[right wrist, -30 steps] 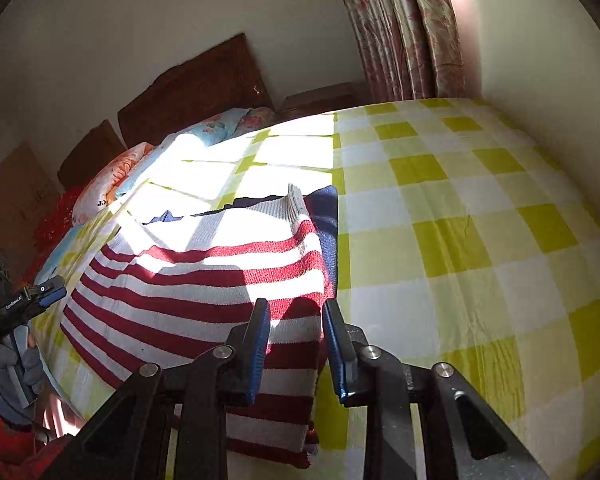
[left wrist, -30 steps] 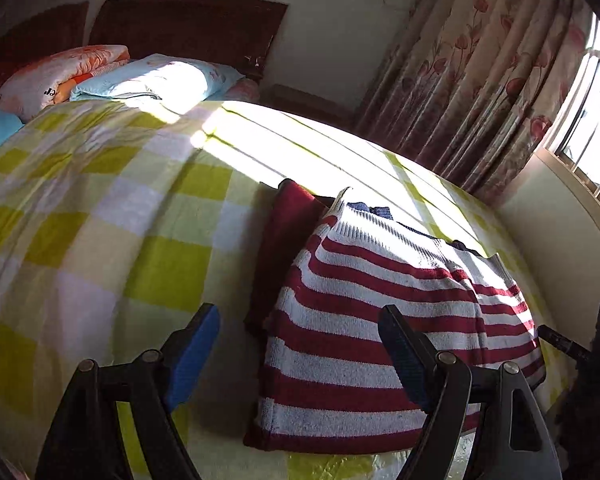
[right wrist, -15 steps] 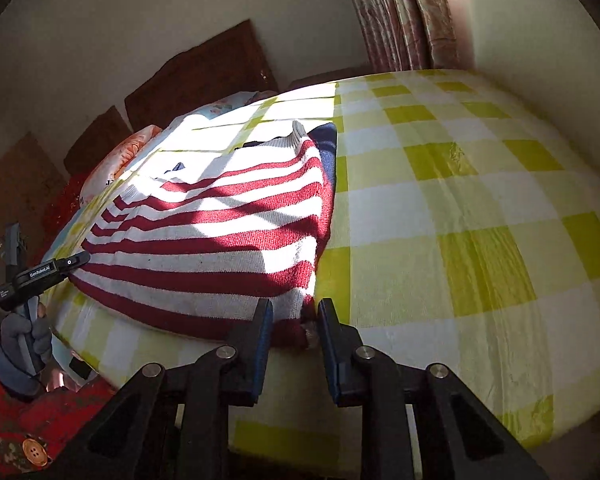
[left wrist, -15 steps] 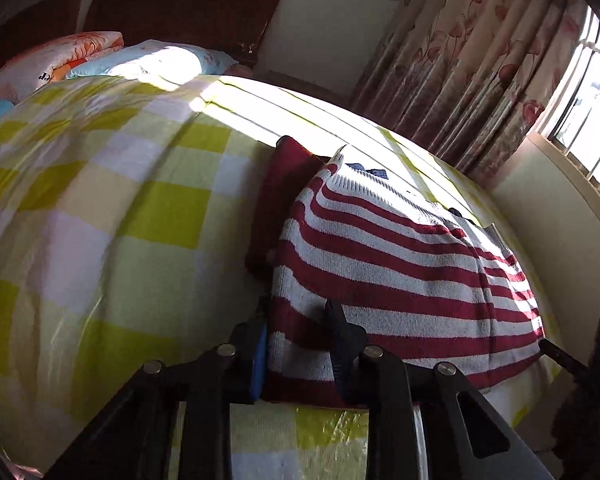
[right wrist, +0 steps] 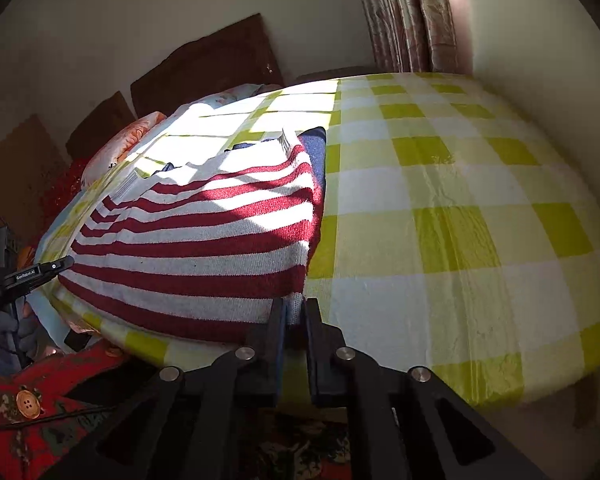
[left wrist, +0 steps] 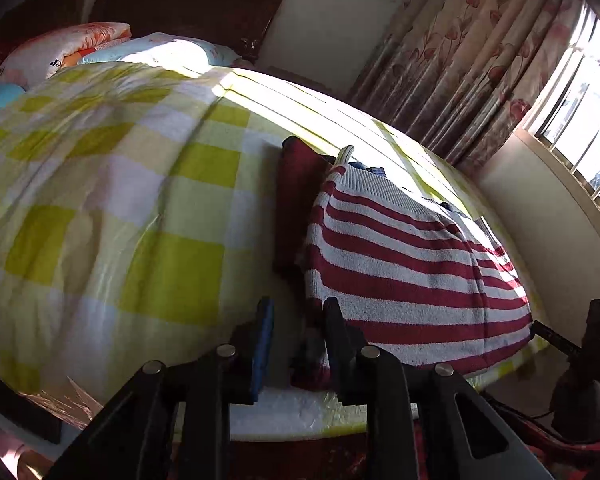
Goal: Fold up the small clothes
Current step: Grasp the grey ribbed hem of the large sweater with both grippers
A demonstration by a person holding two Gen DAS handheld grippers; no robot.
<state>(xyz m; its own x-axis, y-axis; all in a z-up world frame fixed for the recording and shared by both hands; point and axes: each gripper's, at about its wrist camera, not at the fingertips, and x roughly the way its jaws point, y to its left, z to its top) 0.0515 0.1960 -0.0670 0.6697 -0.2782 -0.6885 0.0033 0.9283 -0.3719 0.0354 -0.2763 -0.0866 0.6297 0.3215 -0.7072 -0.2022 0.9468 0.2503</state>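
Note:
A red and white striped sweater lies flat on the yellow checked bedspread, its hem at the near bed edge. It also shows in the right wrist view. My left gripper is shut on the sweater's near left hem corner. My right gripper is shut on the near right hem corner. A dark red sleeve sticks out on the left side and a blue part on the right.
Pillows and a dark headboard lie at the bed's far end. Flowered curtains and a window are at the right. The other gripper and gloved hand show beyond the bed edge.
My left gripper closed from wide open onto the left hem corner. Both grippers drew back toward the near bed edge, pulling the hem with them.

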